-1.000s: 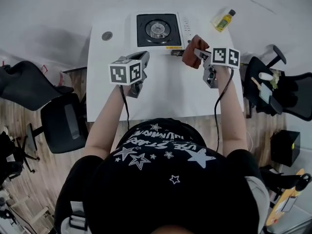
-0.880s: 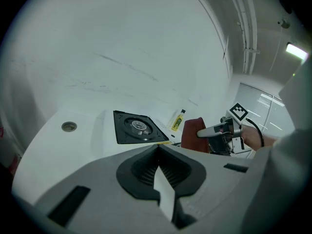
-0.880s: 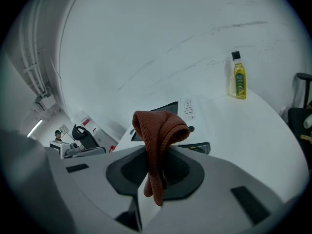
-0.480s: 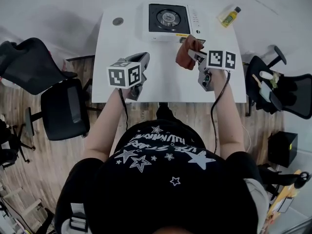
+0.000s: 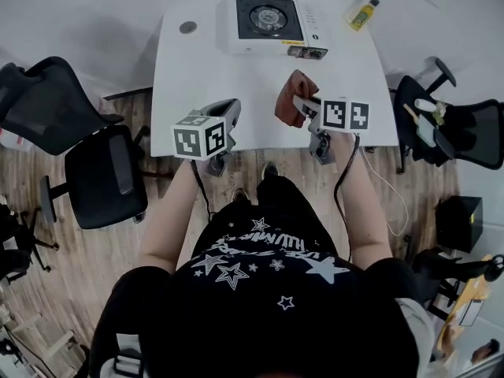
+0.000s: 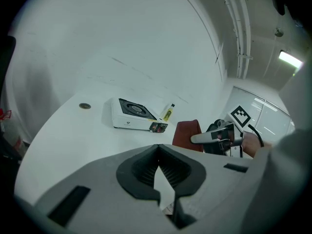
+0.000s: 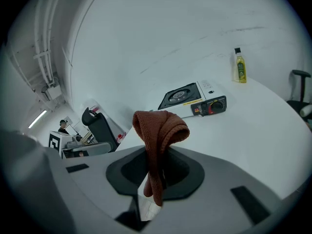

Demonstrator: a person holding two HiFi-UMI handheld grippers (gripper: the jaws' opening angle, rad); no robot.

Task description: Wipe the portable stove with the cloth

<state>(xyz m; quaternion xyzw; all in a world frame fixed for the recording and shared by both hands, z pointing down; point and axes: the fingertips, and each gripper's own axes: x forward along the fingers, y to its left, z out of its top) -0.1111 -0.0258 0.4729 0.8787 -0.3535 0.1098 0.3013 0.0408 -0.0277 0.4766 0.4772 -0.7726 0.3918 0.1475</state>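
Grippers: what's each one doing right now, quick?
Left gripper: closed, empty.
Right gripper: closed on the cloth.

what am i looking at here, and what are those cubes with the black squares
There is no robot: a person at a white table holds a two-jaw gripper in each hand, and the marked cubes are parts of those grippers. The top-down picture comes from a camera on the person's head; the other two come from cameras on the grippers, looking along their jaws. On the table sit a portable stove, a small yellow bottle and a small round disc. The right gripper is shut on a brown cloth; the left gripper is shut and empty.
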